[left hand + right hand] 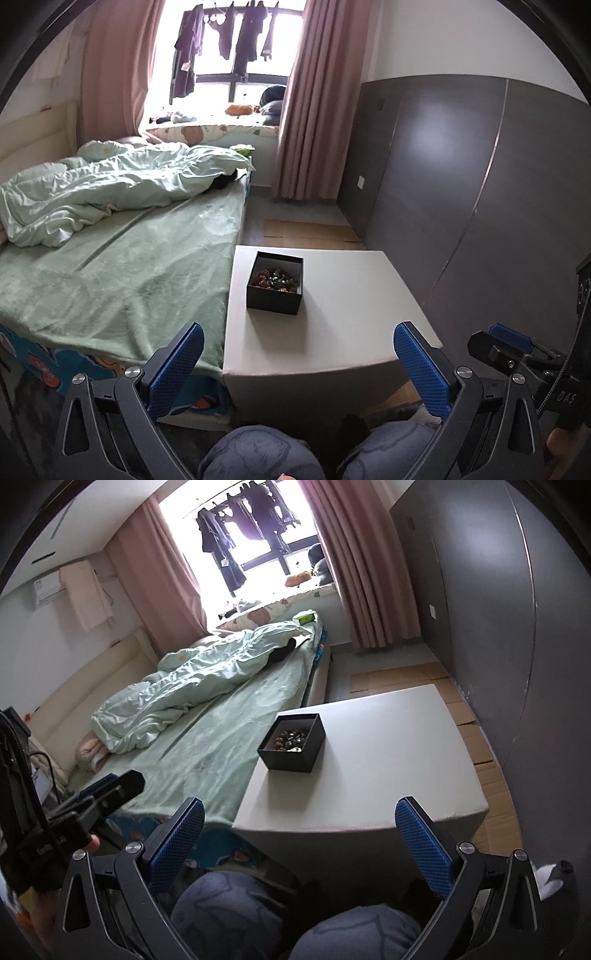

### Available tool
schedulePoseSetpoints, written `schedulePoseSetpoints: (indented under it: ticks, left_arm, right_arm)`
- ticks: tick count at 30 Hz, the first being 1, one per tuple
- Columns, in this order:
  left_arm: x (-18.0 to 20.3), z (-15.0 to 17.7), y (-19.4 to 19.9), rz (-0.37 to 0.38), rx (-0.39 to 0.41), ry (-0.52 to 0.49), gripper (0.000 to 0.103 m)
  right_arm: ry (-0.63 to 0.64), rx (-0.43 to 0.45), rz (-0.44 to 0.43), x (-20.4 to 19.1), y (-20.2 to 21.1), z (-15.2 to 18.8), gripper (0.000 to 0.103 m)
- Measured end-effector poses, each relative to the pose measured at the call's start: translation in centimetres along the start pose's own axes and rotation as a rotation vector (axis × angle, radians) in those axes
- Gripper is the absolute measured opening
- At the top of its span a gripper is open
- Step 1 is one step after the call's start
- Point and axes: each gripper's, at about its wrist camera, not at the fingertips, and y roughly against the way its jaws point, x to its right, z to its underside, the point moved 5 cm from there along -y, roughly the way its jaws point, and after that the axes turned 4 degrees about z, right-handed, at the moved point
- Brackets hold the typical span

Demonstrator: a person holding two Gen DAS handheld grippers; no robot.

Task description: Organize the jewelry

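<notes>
Indoors, a bedroom. Left gripper (298, 363) hangs with its blue-padded jaws spread wide, nothing between them; right gripper (300, 840) likewise released and empty. Both hover short of the near edge of a low white table (354, 317), above the person's knees (258, 454) in grey trousers.

Ahead of both grippers, on the table's far left part, sits an open black box (275, 282) holding a heap of beaded jewelry (275, 280), brown and dark pieces; single items too small to tell. Rest of the tabletop bare, matte, pale.

Left of the grippers: a bed (110, 266) with a green sheet, touching the table's side, and a crumpled mint duvet (110, 184) farther off. Beyond it, a bright window (240, 55) with dark clothes hung in it, and pink curtains (314, 110) at the sides. Right of the grippers: grey wardrobe doors (461, 177). Flattened cardboard (472, 746) lies on the floor beside the table.
</notes>
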Motion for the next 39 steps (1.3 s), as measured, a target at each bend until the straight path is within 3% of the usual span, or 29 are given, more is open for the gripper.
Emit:
schedulePoseSetpoints:
  ticks: [16, 39]
  left_arm:
    - [0.7, 0.6, 3.9, 0.018, 0.016, -0.028, 0.103]
    - [-0.8, 1.8, 3.3, -0.012, 0.015, -0.010, 0.103]
  right_arm:
    - [0.029, -0.008, 0.025, -2.8, 2.7, 1.7, 0.103]
    - [0.059, -0.041, 0.054, -3.0, 1.0, 3.1, 0.103]
